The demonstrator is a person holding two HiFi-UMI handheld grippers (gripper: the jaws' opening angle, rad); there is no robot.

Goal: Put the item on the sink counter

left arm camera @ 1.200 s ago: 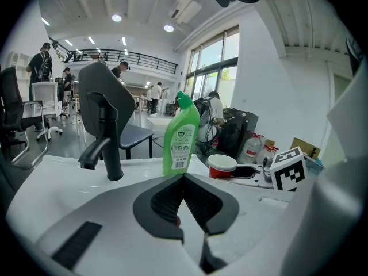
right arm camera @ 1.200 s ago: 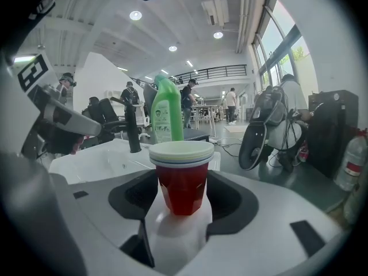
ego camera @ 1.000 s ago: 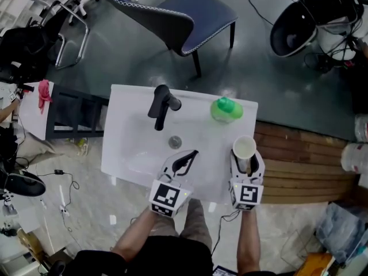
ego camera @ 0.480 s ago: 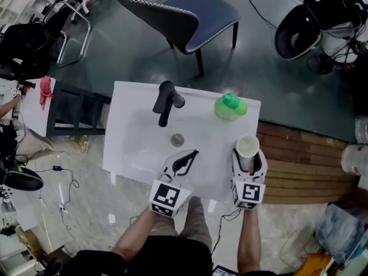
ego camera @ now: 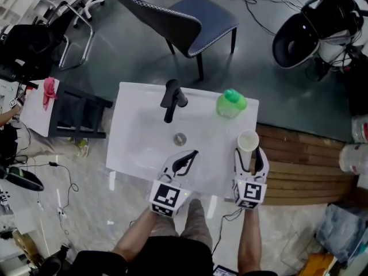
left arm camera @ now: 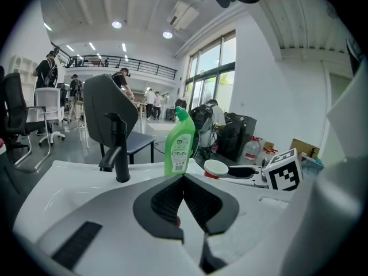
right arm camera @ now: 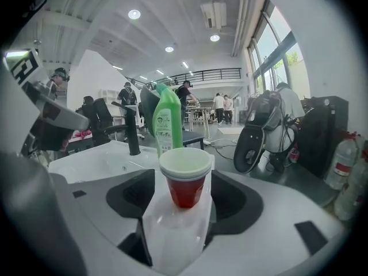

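Observation:
A red paper cup with a white rim (ego camera: 248, 141) (right arm camera: 185, 177) stands upright on the right end of the white sink counter (ego camera: 227, 132). My right gripper (ego camera: 250, 152) (right arm camera: 184, 197) is open just behind it. Its jaws have just been opening, and the cup sits between their tips with a gap on each side. My left gripper (ego camera: 191, 154) (left arm camera: 183, 177) hovers over the front of the basin, shut and empty. The cup (left arm camera: 216, 168) also shows to the right in the left gripper view.
A black faucet (ego camera: 172, 99) stands at the back of the basin and a green bottle (ego camera: 231, 103) at the back right, beyond the cup. The drain (ego camera: 180, 138) lies mid-basin. A blue chair (ego camera: 195, 16) stands behind the sink, wooden boards (ego camera: 299, 160) to its right.
The right gripper's jaws have widened and drawn back towards me, so the cup now sits at their tips instead of deep between them. The left gripper stays shut.

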